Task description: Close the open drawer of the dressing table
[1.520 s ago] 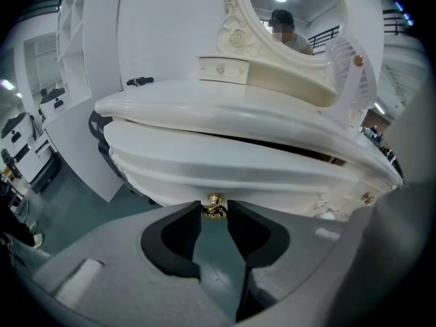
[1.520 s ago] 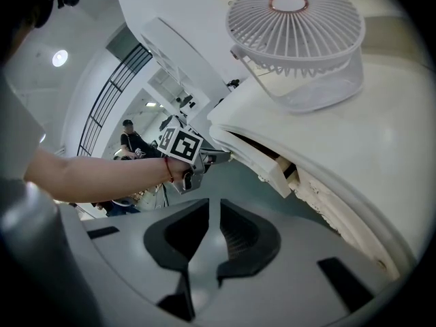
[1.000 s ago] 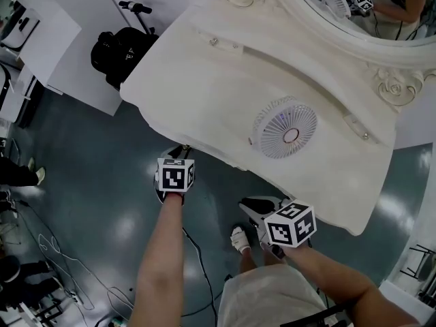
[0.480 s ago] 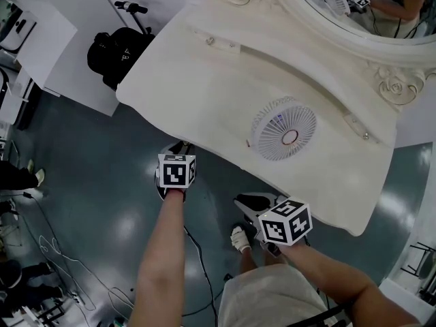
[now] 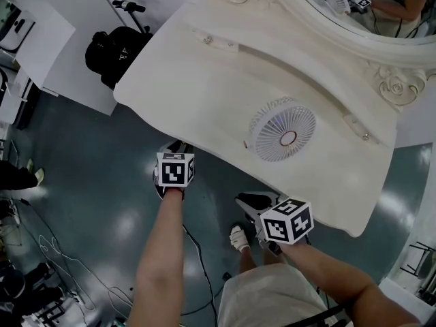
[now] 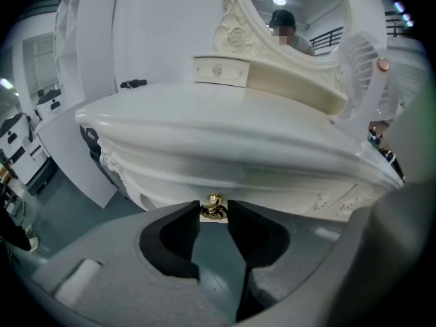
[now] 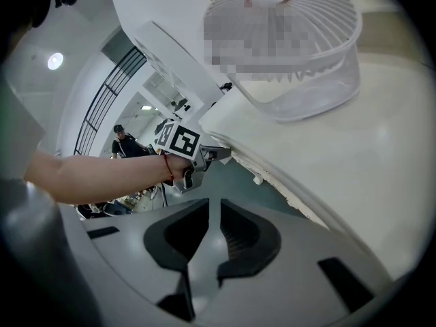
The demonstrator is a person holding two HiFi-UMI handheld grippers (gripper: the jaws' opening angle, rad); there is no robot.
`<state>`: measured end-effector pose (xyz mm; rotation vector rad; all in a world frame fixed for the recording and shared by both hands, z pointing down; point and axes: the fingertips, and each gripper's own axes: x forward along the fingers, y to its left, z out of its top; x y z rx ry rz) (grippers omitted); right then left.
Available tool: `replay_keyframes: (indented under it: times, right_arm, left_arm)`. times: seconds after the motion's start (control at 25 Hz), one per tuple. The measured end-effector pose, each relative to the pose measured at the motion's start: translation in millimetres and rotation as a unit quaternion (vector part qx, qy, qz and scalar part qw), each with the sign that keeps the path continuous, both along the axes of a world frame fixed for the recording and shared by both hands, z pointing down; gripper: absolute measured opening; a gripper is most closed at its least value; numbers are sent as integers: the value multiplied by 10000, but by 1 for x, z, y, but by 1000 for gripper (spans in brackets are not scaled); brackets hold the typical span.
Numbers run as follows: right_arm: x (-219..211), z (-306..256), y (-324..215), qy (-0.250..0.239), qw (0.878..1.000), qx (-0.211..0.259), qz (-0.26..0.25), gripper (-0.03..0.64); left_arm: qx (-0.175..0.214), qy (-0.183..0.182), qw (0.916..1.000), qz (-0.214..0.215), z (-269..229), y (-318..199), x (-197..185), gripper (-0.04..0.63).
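Barely anything has shifted: both tongs sit where they were, at the dressing table's [image 5: 197, 80] front edge. Your left gripper [image 6: 214, 218] pinches the brass knob [image 6: 214, 206] at its tips, drawer front [image 6: 235, 191] dead ahead. Your right gripper [image 7: 209, 213] is narrow, empty, alongside. The knob looks small, hard and slick, the drawer probably light: push squarely through it.

White fan [image 5: 283, 129] on the worktop [image 5: 204, 80] before me. Black bag [image 5: 112, 50] on the floor [image 5: 88, 182] to my left, beside a white panel [image 5: 71, 70]. Cables [image 5: 48, 247] lie on the floor farther left.
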<state>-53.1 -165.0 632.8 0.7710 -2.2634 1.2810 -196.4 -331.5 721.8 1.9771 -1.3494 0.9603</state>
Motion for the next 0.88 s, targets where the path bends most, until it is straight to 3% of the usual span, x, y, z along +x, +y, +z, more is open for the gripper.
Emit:
replay_keyframes:
  times: [0.24,0.36,0.44,0.88]
  right_arm:
    - [5,-2,-1,13,10000,18,0,60]
    - [7,-5,-2,14,10000,45,9,60]
    - [8,-7,-2,2,10000,69,15,60]
    - [12,-22,5,-25,9999,165,-6,60]
  left_arm:
    - [50,-8,9999,136,-1,2,3,126]
    - [19,-71,9999,135,1,7,4,215]
    - [32,-75,9999,84,-1,8,3,230]
    - [232,-3,9996,136,-26,16,11,232]
